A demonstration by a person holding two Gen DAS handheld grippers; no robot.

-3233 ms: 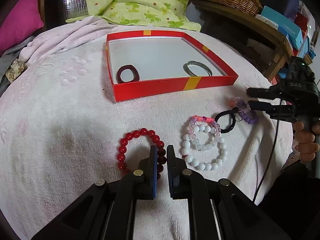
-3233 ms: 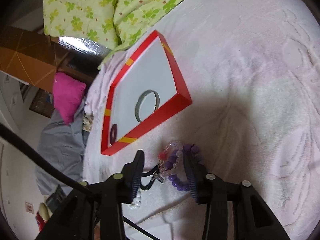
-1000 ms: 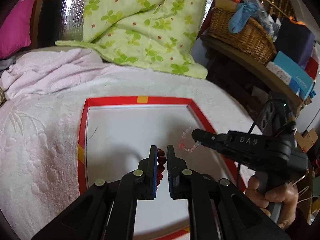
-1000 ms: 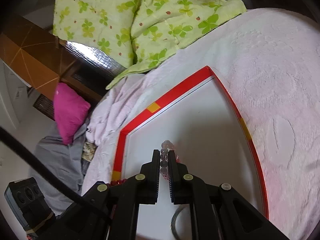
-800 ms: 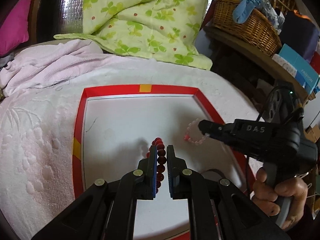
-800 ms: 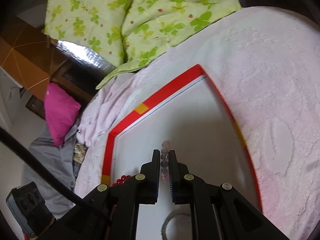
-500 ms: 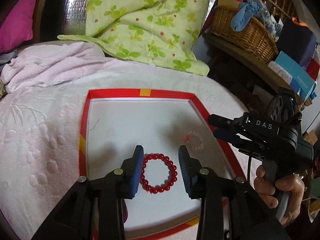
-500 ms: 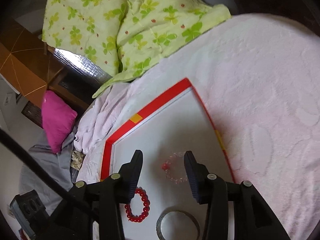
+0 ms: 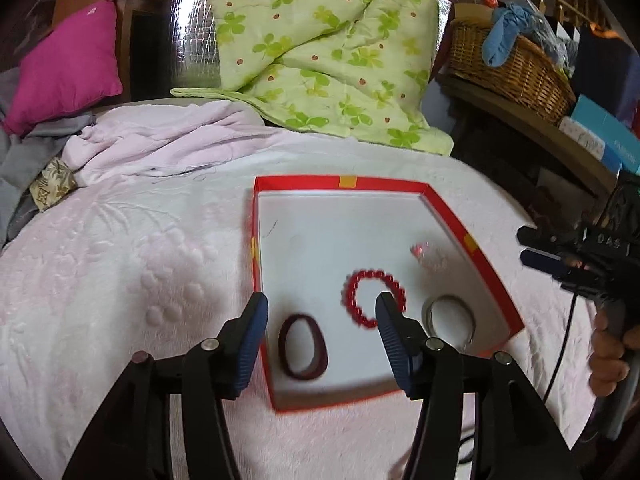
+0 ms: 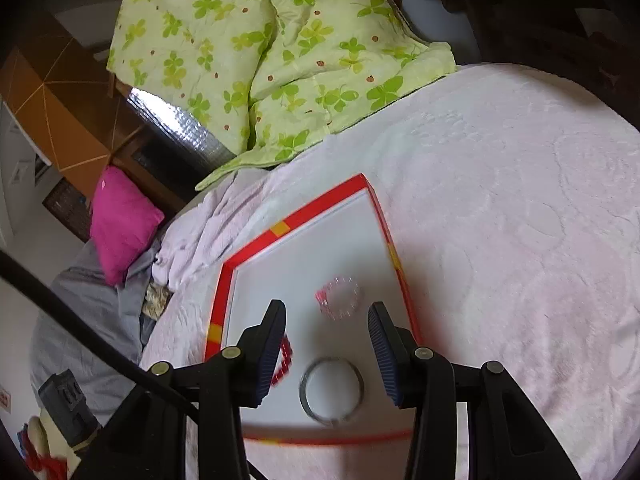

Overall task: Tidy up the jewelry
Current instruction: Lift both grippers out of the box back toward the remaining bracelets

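Both drops look done: the red bead bracelet [image 9: 373, 298] and the clear pink bracelet [image 10: 338, 296] lie flat inside the red tray [image 9: 448, 213] on the bed, next to the dark bangle [image 9: 303, 347] and silver bangle [image 10: 331, 390]. Left claw [image 9: 320, 322] is opening wide with nothing gripped; right claw [image 10: 327, 334] is parted and empty too. I'd lift both straight up and clear the rim so nothing gets snagged

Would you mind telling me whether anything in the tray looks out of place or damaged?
Nothing stands out: the red beads, dark bangle, metal bangle and clear bracelet lie flat and apart inside the tray.
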